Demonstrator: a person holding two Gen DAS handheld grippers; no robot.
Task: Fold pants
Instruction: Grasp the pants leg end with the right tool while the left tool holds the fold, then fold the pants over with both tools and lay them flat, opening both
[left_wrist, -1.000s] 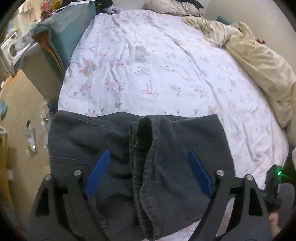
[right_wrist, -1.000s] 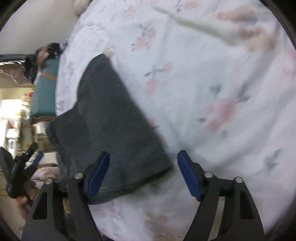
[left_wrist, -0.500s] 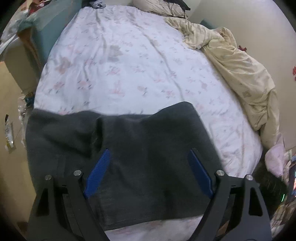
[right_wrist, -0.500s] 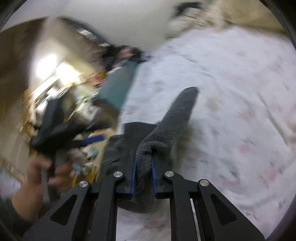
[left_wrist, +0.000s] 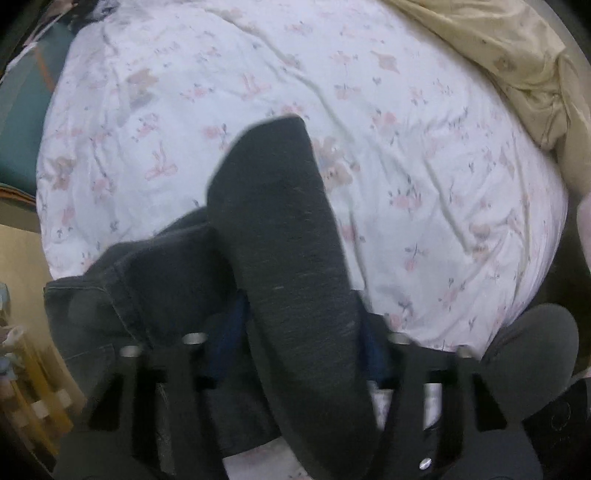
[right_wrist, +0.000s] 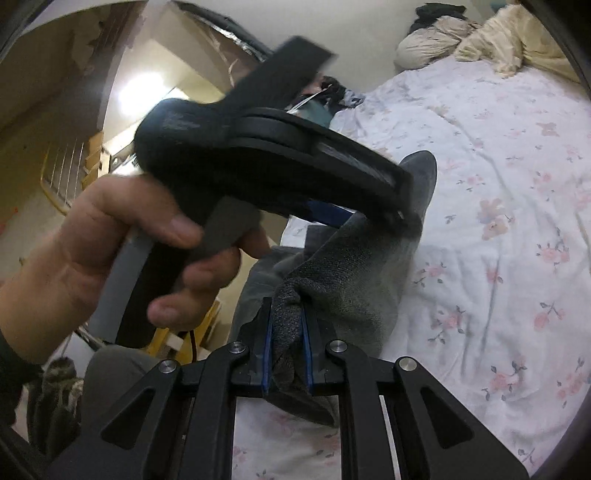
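Note:
The dark grey pants (left_wrist: 288, 229) lie at the near edge of the bed, partly lifted off the sheet. A thick fold of them runs up between the pads of my left gripper (left_wrist: 301, 328), whose jaws are closing on the cloth. In the right wrist view that left gripper (right_wrist: 402, 218) is held by a person's hand (right_wrist: 110, 240) and points down onto the pants (right_wrist: 351, 280). My right gripper (right_wrist: 288, 332) is shut on a bunched fold of the same pants, raised above the sheet.
A white floral sheet (left_wrist: 406, 147) covers the bed (right_wrist: 498, 184). A beige duvet (left_wrist: 517, 55) is heaped along its right side, with a pillow (right_wrist: 424, 44) at the head. A teal piece of furniture (left_wrist: 14, 129) stands to the left of the bed.
The left gripper swung across the pants and its jaws came in on a raised fold. The right gripper shut on the pants' edge, lifted and rolled, and now sits close to the left one.

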